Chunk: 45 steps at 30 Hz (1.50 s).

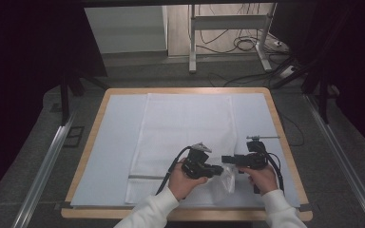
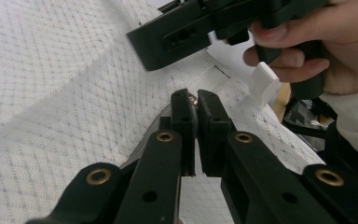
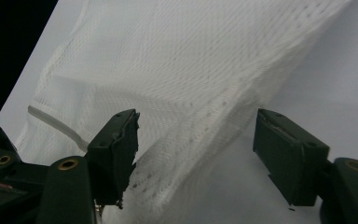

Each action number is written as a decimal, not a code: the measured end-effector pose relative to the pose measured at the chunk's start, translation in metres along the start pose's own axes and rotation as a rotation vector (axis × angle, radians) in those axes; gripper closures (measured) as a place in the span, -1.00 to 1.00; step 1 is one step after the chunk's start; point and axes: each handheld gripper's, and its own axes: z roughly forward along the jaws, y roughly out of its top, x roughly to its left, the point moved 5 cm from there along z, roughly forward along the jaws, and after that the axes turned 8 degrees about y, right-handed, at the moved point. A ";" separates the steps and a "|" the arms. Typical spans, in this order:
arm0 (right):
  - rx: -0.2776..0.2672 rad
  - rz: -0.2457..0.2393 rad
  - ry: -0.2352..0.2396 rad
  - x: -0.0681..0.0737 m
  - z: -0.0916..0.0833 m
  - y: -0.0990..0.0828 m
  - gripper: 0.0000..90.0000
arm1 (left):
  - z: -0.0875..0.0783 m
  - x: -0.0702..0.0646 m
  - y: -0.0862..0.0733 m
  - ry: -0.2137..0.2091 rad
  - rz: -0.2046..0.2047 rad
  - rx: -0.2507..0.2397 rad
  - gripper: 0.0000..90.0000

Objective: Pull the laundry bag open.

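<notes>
High view: my left gripper (image 1: 215,169) and right gripper (image 1: 228,159) meet over the white mesh cloth (image 1: 185,128) at lower centre of the worktop (image 1: 285,142). Left gripper view: jaws clamped on a cloth fold. Right gripper view: jaws apart, a raised cloth ridge between them, untouched.

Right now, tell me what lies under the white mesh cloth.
Under the white mesh cloth lies a pale sheet covering the wooden table. Whatever sits beneath the cloth's middle is covered. The left hand-held gripper pinches its lifted corner.
</notes>
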 end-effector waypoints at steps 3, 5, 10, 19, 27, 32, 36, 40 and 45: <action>0.024 0.002 0.015 0.001 0.006 -0.001 -0.25 | 0.000 -0.001 0.000 0.000 0.001 0.000 0.93; 0.040 0.000 0.018 0.002 0.011 -0.002 -0.19 | 0.001 -0.001 0.000 -0.004 -0.001 0.000 0.93; 0.052 -0.021 0.023 0.004 0.016 -0.003 0.02 | 0.002 -0.001 0.000 -0.001 -0.001 0.001 0.93; 0.112 -0.033 0.091 0.007 0.018 -0.007 0.73 | 0.004 0.000 0.000 0.004 -0.001 0.006 0.93; 0.140 -0.079 0.105 0.007 0.018 -0.009 0.96 | 0.007 0.004 -0.003 -0.009 -0.018 0.020 0.93; 0.136 -0.097 0.108 0.007 0.017 -0.009 0.96 | 0.009 0.007 -0.007 -0.013 -0.028 0.028 0.93; 0.141 -0.102 0.109 0.006 0.016 -0.010 0.96 | 0.012 0.010 -0.009 -0.027 -0.045 0.035 0.93; 0.131 -0.102 0.115 0.006 0.015 -0.010 0.96 | 0.014 0.012 -0.012 -0.035 -0.060 0.038 0.93; 0.128 -0.107 0.114 0.006 0.014 -0.011 0.96 | 0.017 0.013 -0.014 -0.037 -0.057 0.051 0.93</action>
